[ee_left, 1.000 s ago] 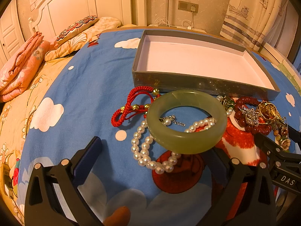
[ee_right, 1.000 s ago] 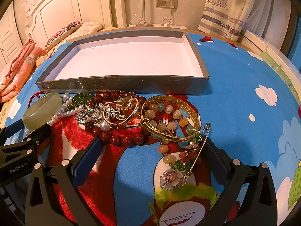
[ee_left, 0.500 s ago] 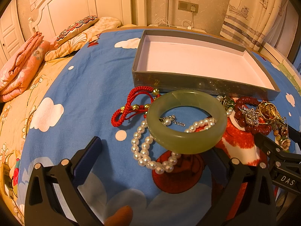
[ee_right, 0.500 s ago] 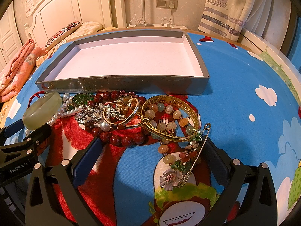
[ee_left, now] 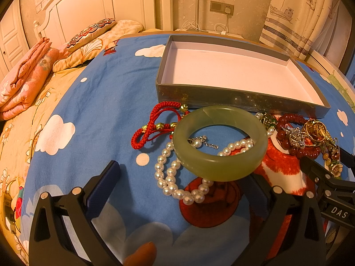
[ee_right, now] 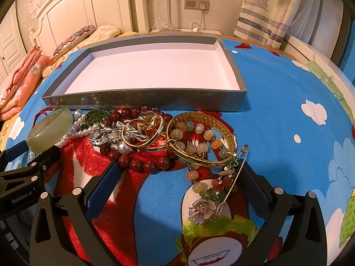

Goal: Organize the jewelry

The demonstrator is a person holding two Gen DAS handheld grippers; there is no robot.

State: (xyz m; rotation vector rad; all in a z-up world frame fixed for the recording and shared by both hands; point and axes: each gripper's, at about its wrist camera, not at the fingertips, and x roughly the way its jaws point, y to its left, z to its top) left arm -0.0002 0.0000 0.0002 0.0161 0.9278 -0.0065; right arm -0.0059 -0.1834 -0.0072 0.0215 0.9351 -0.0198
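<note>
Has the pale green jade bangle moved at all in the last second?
No. The pale green jade bangle sits in the same place against the grey cardboard tray and the white pearl necklace in the left wrist view.

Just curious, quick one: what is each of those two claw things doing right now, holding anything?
Left gripper: open, holding nothing; the pale green jade bangle lies ahead, untouched.
Right gripper: open, holding nothing, over the flower brooch pin.

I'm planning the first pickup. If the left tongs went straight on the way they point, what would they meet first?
Probably the pearl necklace, then the green jade bangle lying on it; depth is hard to judge.
</note>
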